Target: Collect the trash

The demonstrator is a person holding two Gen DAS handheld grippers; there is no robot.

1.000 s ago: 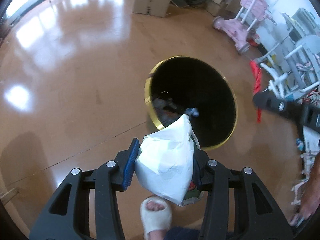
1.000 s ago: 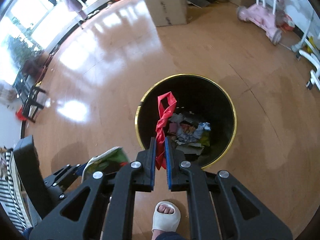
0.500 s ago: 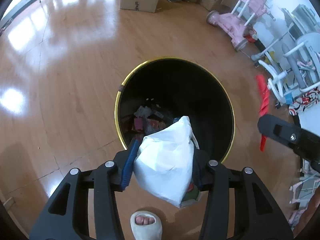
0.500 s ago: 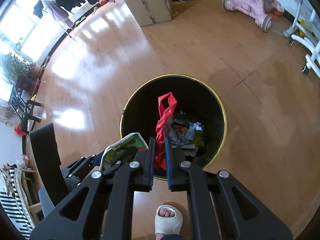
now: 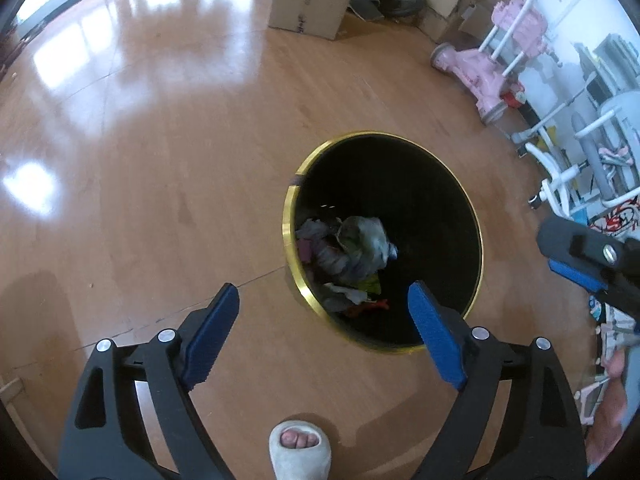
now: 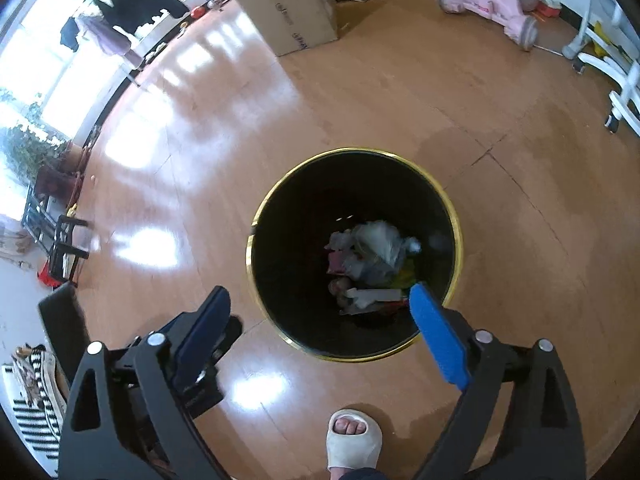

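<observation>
Wooden floor (image 5: 160,160); black gold-rimmed bin (image 5: 440,184) stands on it, just ahead of your slippered foot (image 6: 354,440). Trash pile (image 6: 372,256) lies at the bin bottom, crumpled bag on top. Your left gripper (image 5: 320,344) is spread wide, empty. Your right gripper (image 6: 320,340) likewise: spread, holding nothing.

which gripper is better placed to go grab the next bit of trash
Neither has a clear edge. The left gripper and right gripper are both open and empty beside the bin, and the dropped trash lies inside it. No loose trash shows on the floor nearby.
</observation>
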